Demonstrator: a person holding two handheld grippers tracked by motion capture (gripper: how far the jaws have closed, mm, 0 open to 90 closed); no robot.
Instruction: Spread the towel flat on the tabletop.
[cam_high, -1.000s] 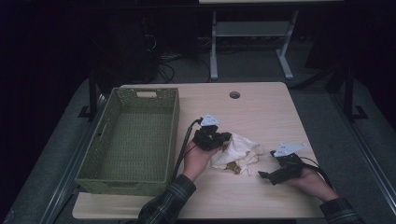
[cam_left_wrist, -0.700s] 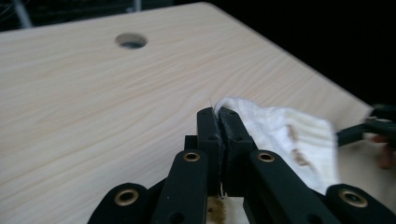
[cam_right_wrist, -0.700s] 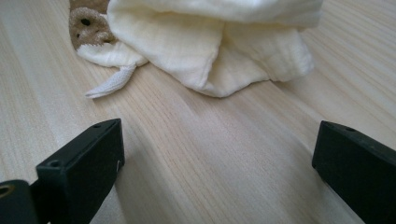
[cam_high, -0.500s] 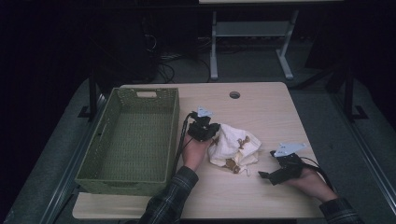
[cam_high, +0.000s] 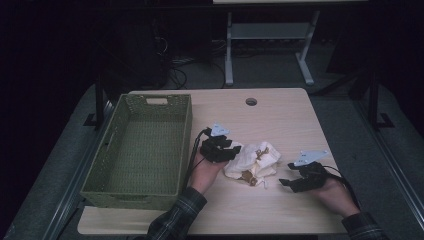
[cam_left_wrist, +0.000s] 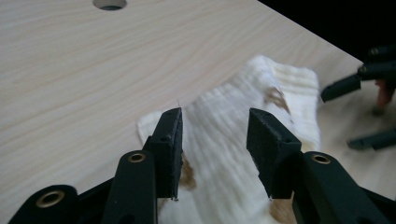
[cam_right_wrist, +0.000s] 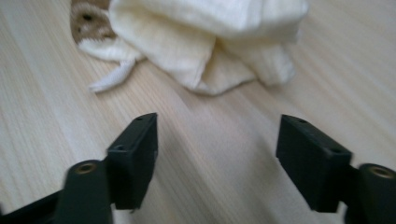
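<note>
Cream cloth (cam_high: 252, 161) with brown markings lies bunched on the light wooden table (cam_high: 280, 120), right of the green woven basket (cam_high: 145, 150) and not touching it. Basket holds nothing that I can see.

Left gripper (cam_high: 235, 150) sits at the cloth's left edge, person's hand beneath it, plaid sleeve (cam_high: 175, 220) coming in from the bottom. In the left gripper view its jaws have just been opening and stand apart over the cloth (cam_left_wrist: 243, 140); fabric shows in the gap between them, but the pads do not press on it. Cloth lies flat on the table under them.

Right gripper (cam_high: 286, 182) rests low on the table to the right of the cloth, near it but not touching. Its jaws have just been closing, yet remain spread, with only bare tabletop between them. In the right gripper view the folded cloth (cam_right_wrist: 205, 42) lies ahead of the jaw tips, a thin tail of fabric trailing toward the left.
</note>
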